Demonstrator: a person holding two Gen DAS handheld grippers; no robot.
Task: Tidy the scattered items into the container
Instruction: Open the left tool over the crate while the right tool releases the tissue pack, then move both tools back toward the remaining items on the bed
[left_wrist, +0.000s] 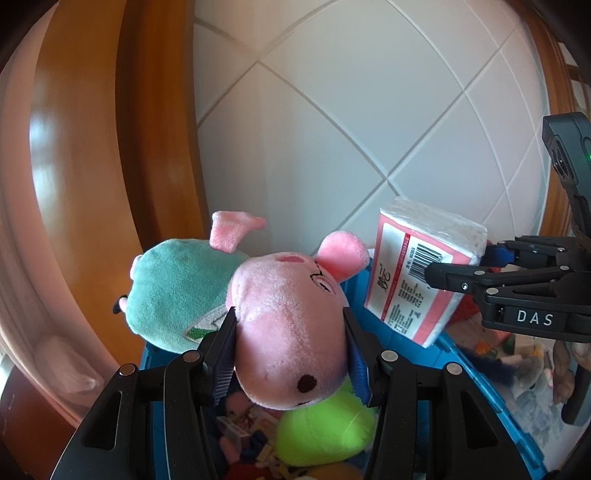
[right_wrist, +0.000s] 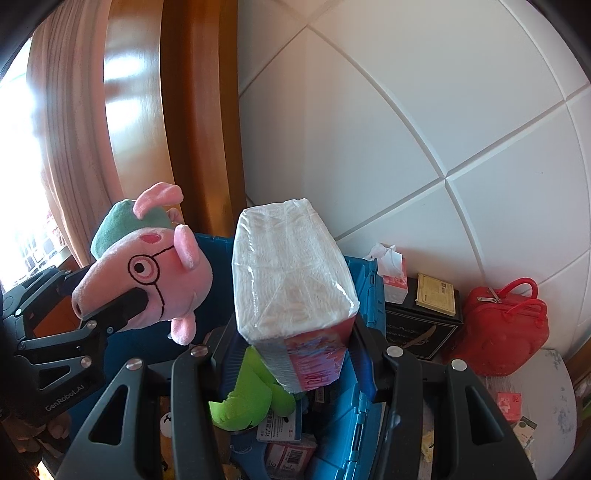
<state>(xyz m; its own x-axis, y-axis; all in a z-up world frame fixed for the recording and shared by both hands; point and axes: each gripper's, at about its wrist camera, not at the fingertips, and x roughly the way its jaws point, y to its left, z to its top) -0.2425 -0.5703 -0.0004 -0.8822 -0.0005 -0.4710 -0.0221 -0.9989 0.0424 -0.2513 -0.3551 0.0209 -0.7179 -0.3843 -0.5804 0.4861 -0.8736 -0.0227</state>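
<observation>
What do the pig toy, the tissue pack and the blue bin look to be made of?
Pig toy: soft plush fabric, fuzzy matte nap, stitched glasses. Tissue pack: paper tissues in clear glossy plastic film; wrinkles and glare show. Blue bin: apparently rigid molded plastic, smooth with a slight sheen.

A home — likely a bedroom or living room. A white padded wall (right_wrist: 424, 122) with diagonal seams fills the upper right of both views, edged at left by glossy wood trim (right_wrist: 199, 140). At far left of the right view, a pinkish curtain (right_wrist: 70, 147) hangs by a bright window. Domestic clutter shows low at right — a tissue box (right_wrist: 394, 283), a red bag (right_wrist: 498, 328), a black box (right_wrist: 421, 325) — beside a blue bin (right_wrist: 365, 295) of soft toys and packets.
</observation>
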